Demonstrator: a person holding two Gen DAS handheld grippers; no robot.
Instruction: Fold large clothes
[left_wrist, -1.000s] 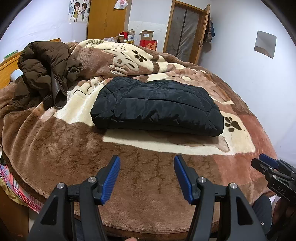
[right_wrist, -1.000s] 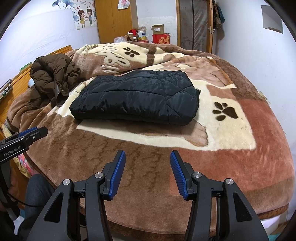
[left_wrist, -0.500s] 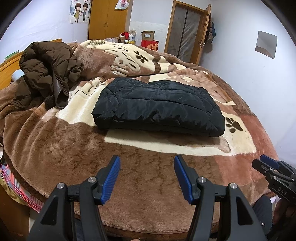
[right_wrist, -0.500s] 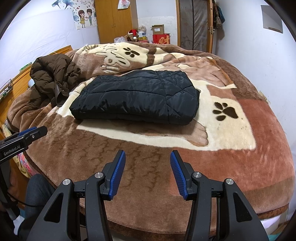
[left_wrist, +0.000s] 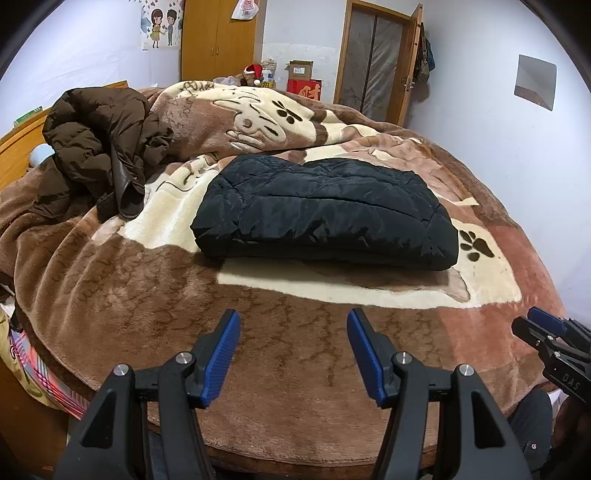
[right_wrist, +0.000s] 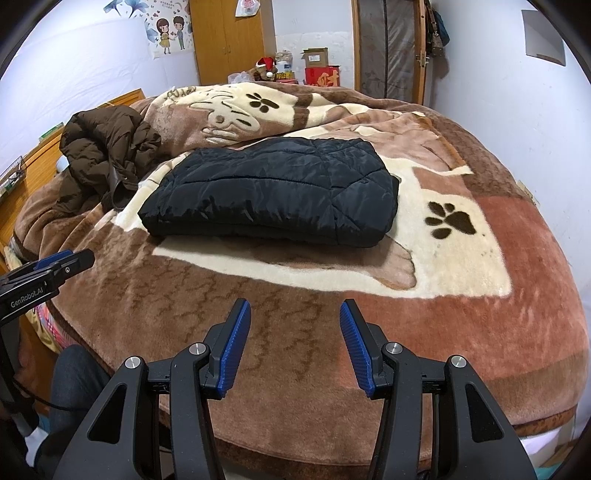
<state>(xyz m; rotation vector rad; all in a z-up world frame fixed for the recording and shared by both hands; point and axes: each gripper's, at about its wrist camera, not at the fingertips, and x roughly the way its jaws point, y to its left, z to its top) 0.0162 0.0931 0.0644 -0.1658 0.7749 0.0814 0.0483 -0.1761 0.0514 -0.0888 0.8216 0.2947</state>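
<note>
On bed blanket (left_wrist: 295, 369): folded blk jacket (left_wrist: 325, 214); brown coat (left_wrist: 99, 147) heaped.

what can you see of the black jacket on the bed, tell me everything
The black jacket is a quilted, padded garment with a slightly shiny, nylon-like shell and stitched seams across its top. It is folded into a thick, roughly rectangular bundle with stacked layers showing along the near edge. It lies flat near the middle of the bed on the plush brown and cream blanket, which is the only thing touching it. Neither gripper is on it, and the crumpled brown coat lies apart to its left.
</note>
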